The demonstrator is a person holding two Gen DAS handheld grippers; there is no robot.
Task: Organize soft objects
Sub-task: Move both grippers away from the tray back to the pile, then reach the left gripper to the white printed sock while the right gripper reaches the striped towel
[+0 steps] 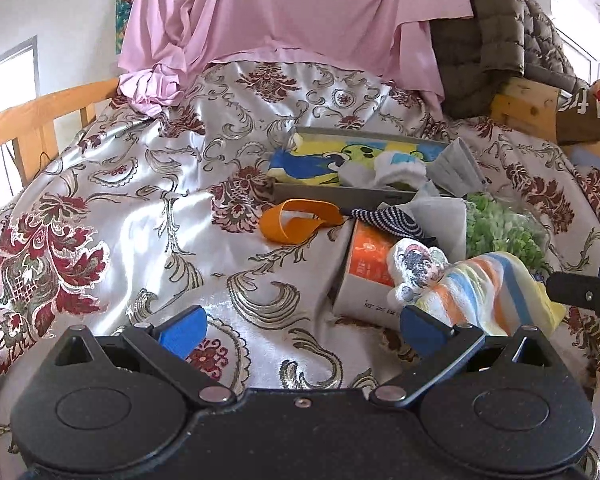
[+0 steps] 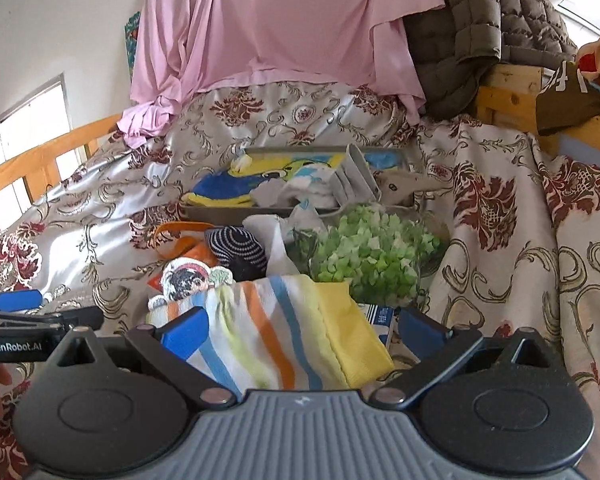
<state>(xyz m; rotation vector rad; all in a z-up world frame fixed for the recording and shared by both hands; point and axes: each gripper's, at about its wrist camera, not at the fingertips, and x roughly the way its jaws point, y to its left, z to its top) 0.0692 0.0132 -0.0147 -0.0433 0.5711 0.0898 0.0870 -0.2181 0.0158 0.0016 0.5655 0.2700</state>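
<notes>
my right gripper (image 2: 302,330) stood wide open with the striped sock (image 2: 276,332) lying between its blue pads (image 2: 184,330), the cloth not yet pinched, so i judged i was set to close on it; whether the pads touched the sock i could not tell. my left gripper (image 1: 302,330) was just as wide open and held nothing, hanging over bare bedspread (image 1: 140,208) beside the pile, its right pad close to the sock's toe, probably waiting its turn. the sock lay draped over a small box (image 1: 364,276), which kept it raised and easy to reach. just behind it sat a patterned sock (image 2: 192,276), a dark striped sock (image 2: 236,246), an orange band (image 1: 296,220) and a bag of green bits (image 2: 372,256), all loose on the bed, so still to be sorted. beyond them the grey tray (image 1: 312,194) already held a yellow and blue cloth (image 1: 320,160) and pale socks (image 1: 396,170), so i took it for the place the striped sock should go
</notes>
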